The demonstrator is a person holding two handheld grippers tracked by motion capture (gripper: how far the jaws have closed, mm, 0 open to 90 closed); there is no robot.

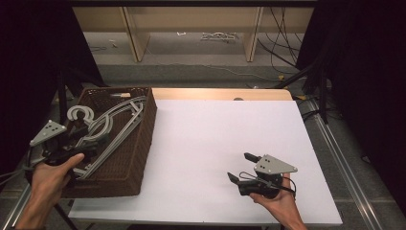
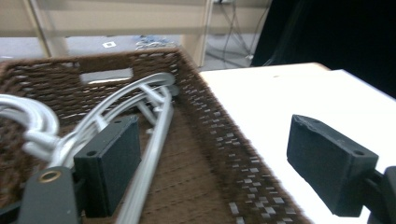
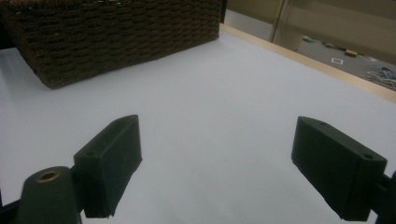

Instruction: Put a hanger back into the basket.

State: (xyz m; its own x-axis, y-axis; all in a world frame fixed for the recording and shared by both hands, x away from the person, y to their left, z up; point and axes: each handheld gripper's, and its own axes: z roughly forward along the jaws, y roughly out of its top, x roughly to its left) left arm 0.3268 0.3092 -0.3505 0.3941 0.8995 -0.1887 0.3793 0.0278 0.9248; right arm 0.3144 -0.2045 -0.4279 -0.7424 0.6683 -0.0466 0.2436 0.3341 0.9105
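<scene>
The left claw (image 1: 72, 143) hangs over the near left part of the brown woven basket (image 1: 143, 143), its jaws spread wide with nothing pinched between them — in the left gripper view one jaw stands above the basket's inside and the other past its wall, over the white table (image 1: 215, 143). Grey clothes hangers (image 1: 112, 127) lie piled in the basket, their hooks toward its left side. The right claw (image 1: 241, 167) rests low over the near right part of the table, well apart from the basket — jaws spread, empty.
</scene>
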